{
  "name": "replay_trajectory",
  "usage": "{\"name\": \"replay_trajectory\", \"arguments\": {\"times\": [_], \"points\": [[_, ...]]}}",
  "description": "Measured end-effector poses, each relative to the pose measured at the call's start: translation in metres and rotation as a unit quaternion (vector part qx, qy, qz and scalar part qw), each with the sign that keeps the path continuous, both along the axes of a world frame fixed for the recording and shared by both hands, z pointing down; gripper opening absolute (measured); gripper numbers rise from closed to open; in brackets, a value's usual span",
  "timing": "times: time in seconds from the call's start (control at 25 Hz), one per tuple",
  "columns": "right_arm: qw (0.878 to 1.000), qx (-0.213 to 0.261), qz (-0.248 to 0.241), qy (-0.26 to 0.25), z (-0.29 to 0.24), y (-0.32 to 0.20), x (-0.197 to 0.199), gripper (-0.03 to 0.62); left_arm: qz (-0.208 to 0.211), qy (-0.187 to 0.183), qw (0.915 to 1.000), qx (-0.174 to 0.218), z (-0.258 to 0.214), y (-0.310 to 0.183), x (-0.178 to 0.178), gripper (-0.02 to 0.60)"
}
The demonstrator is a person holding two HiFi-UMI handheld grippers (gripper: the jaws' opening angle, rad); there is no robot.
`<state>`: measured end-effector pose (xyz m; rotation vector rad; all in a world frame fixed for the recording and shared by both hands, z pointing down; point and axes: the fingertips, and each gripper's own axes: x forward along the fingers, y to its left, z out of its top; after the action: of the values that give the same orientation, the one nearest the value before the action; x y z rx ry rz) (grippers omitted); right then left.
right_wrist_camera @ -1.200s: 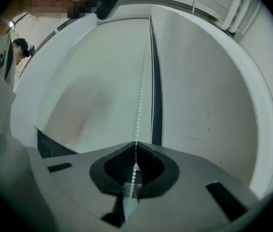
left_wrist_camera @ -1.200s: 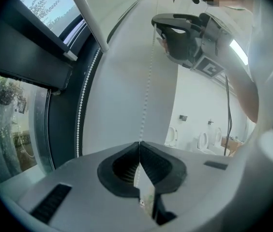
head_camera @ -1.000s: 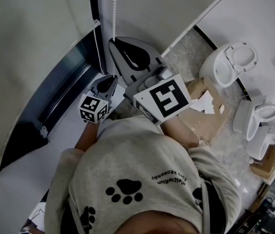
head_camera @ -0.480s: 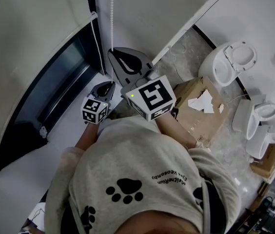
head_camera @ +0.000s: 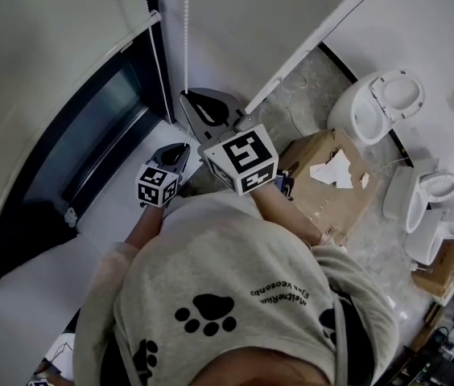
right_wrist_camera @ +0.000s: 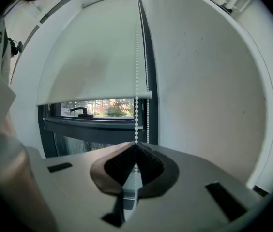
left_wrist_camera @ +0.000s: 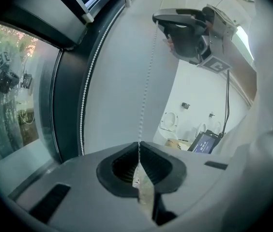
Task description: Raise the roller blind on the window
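- While my left gripper (left_wrist_camera: 138,145) is clenched on the chain (left_wrist_camera: 146,81), it is the lower grip, close to my chest.
- Above it, my right gripper (right_wrist_camera: 136,146) is clamped on what I think is the same strand; the chain runs vertically, so the pull goes straight down.
- Only the right gripper view shows the blind (right_wrist_camera: 93,57), its hem partway up the window (right_wrist_camera: 98,111).
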<state>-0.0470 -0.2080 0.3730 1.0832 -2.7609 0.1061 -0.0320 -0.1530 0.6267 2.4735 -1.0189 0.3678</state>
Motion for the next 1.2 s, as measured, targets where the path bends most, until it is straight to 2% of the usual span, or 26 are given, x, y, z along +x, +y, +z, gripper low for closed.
{"name": "replay_trajectory", "arguments": {"times": [0.2,0.32,0.56,0.8,1.2], "points": [[1.0,-0.018,0.0,0.006,0.02,-0.002,0.0,0.009,0.007,0.009,0.9997,0.02,-0.009,0.0,0.004,0.014],[0.999,-0.032,-0.004,0.014,0.034,-0.003,0.0,0.009,0.016,0.021,0.999,0.036,-0.025,-0.001,0.011,0.109],[0.998,-0.054,-0.008,0.038,0.081,-0.003,-0.001,0.009,0.013,0.022,0.9969,0.074,-0.053,-0.005,0.013,0.106],[0.996,-0.074,-0.004,0.053,0.115,-0.006,0.002,0.009,-0.013,0.032,0.9944,0.1,-0.087,-0.011,-0.001,0.101],[0.995,-0.08,-0.003,0.059,0.132,-0.006,0.002,0.009,-0.049,0.051,0.9856,0.153,-0.15,-0.024,-0.023,0.094]]}}
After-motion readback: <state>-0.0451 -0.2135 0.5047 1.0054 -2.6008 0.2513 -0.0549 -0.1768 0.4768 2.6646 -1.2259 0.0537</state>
